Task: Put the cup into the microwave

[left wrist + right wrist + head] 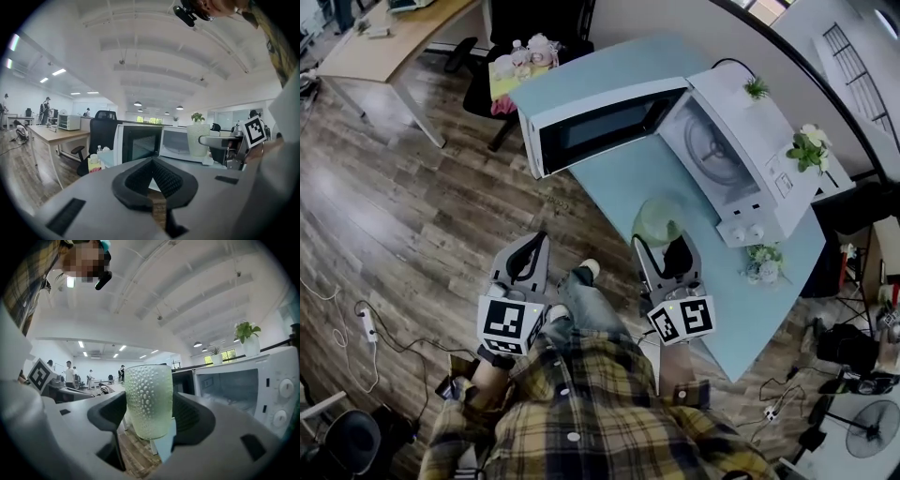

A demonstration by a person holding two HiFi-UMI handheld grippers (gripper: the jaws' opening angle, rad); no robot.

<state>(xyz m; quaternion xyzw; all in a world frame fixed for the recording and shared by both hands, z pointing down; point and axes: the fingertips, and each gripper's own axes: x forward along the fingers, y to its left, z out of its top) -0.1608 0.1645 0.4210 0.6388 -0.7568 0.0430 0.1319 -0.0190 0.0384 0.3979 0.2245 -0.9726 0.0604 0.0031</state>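
On the table (614,183) the microwave (741,141) stands open, so we should carry the cup (149,399), clamped in our right tool (151,420), upright inside, with the left tool (152,185) closed and empty.

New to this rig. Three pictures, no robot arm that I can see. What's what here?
There is no robot. A person in a checked shirt holds one hand-held claw in each hand. The head view looks steeply down from a camera on the person's head. Each of the other two views comes from a camera riding on one claw and looking along its jaws. The marker cubes are parts of the claws.

On the light blue table stands a white microwave with its door swung open. The right claw is closed on a pale green dimpled cup, which it holds upright near the table's edge. The left claw is shut and empty.
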